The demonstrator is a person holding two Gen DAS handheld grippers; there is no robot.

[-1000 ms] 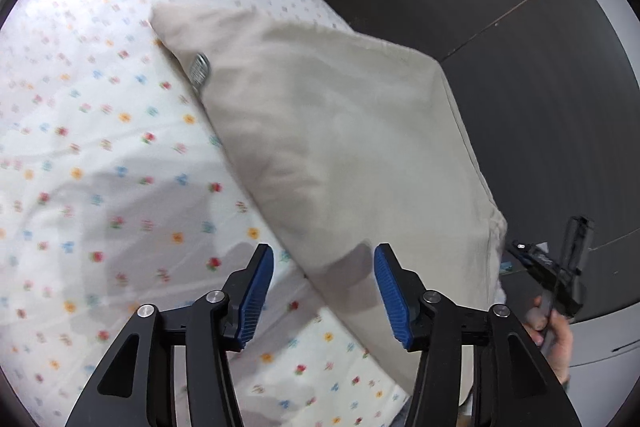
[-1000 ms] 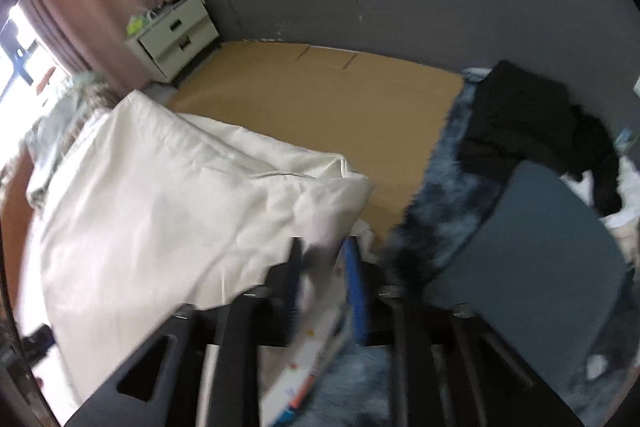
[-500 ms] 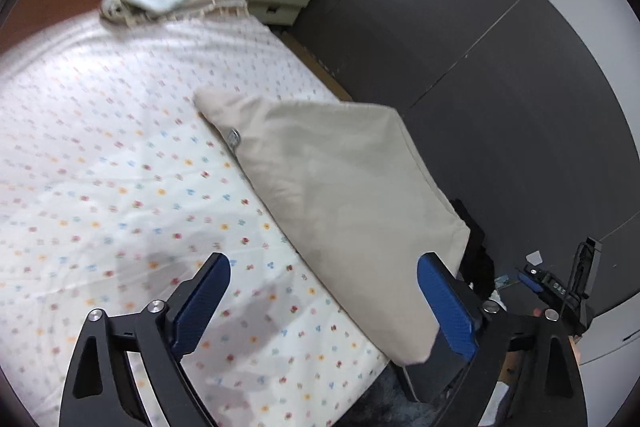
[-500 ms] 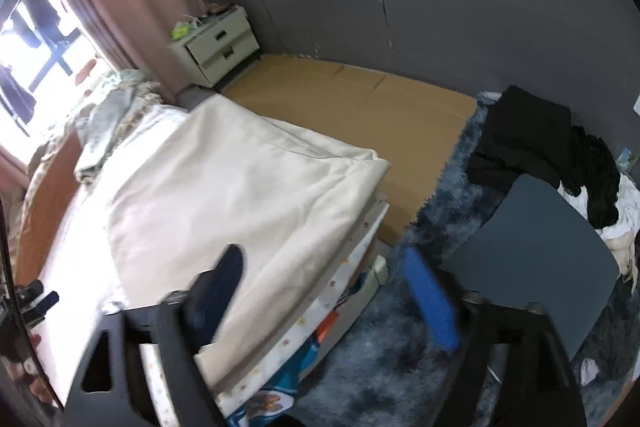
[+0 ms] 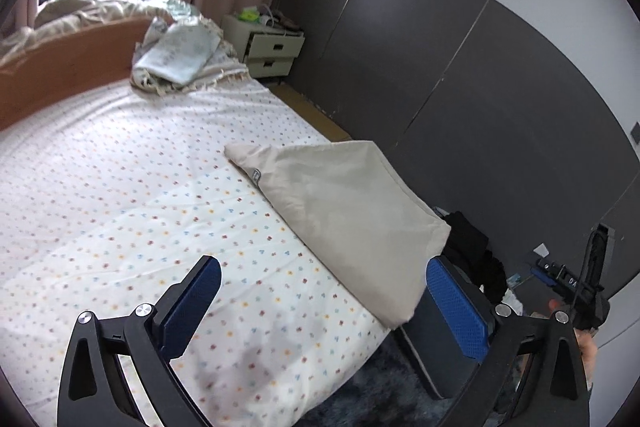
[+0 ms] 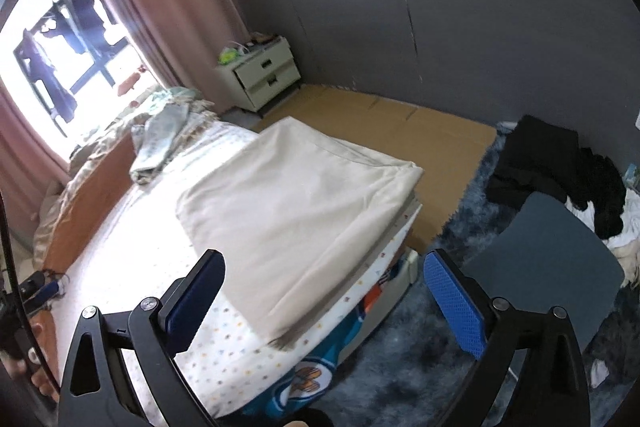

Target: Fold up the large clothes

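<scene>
A folded cream garment (image 5: 344, 203) lies flat on the bed's dotted sheet (image 5: 140, 187), along the right edge near the foot corner. My left gripper (image 5: 322, 271) hovers well above the bed, its jaws opening wide with nothing between them. From the right wrist view the same cream garment (image 6: 296, 195) sits at the mattress corner, several layers thick. My right gripper (image 6: 324, 261) is also raised clear of it, jaws opening, with nothing held between the blue pads (image 6: 456, 307).
A crumpled pale blanket (image 5: 176, 55) lies by the wooden headboard. A white nightstand (image 6: 264, 75) stands by the curtain. Beside the bed are cardboard flooring (image 6: 400, 131), a dark shaggy rug (image 6: 400, 367), a grey-blue seat (image 6: 548, 267) and a black clothes pile (image 6: 556, 163).
Both grippers let go of the cream garment's near edge, spread wide and pulled up and back from the bed. The garment stays folded on the sheet.
</scene>
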